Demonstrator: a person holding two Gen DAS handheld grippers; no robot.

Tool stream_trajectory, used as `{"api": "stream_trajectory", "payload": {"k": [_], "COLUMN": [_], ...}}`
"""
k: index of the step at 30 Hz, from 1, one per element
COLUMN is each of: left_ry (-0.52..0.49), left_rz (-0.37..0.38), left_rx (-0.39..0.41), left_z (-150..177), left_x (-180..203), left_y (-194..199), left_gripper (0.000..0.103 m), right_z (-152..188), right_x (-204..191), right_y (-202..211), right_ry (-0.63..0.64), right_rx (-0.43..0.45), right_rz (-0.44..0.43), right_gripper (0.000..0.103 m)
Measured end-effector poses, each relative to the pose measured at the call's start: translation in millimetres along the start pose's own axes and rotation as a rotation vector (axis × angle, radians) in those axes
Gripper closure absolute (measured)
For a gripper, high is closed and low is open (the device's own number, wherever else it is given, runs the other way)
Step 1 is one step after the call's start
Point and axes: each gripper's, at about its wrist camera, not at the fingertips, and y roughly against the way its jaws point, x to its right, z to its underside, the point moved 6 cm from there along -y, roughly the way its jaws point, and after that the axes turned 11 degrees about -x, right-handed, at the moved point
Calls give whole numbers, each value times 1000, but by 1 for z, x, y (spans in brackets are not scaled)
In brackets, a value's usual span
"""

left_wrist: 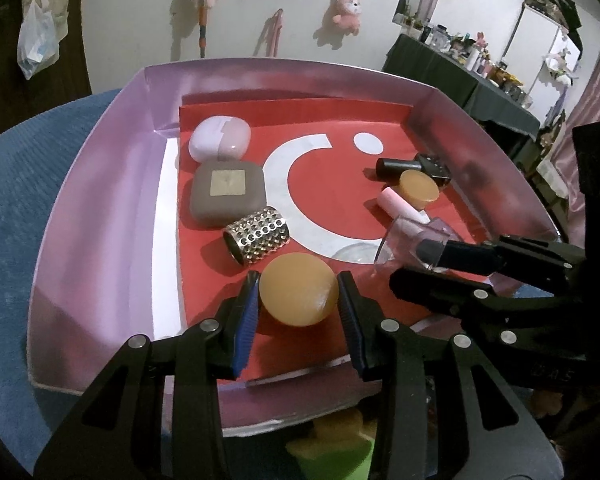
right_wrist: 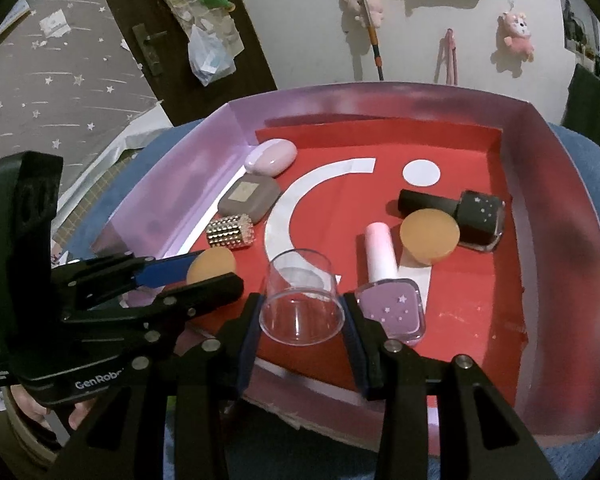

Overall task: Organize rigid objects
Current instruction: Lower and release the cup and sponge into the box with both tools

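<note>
Pink-walled tray [left_wrist: 100, 184] with red floor rests on blue cloth [left_wrist: 16, 208].

Home bedroom: plush toys [left_wrist: 346, 10] hung on wall, star-print curtain [right_wrist: 60, 80], cluttered dresser [left_wrist: 460, 60], wooden door [right_wrist: 180, 40].

Dim indoor light with a purplish cast, soft shadows falling leftward beside objects, faint glare on the tray wall [left_wrist: 100, 208], strong fisheye bending and dark vignetted corners, slight overall softness
</note>
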Motion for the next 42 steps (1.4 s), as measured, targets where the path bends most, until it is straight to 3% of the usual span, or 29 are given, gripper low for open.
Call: {"api": "stream_trajectory", "payload": {"k": [18, 42], "left_ry": [22, 17], "left_rz": [-12, -24], "left_rx": [9, 7], "left_z": [-3, -6], "left_x": [-9, -8], "left_y": [-4, -6], "left_gripper": [67, 67], "right_z": [-12, -12], "right_x": [27, 28], "right_y": [2, 0], "right_ry": [-46, -47], "right_rx": [39, 30], "right_rz": [163, 150], "right_gripper": [61, 61]}}
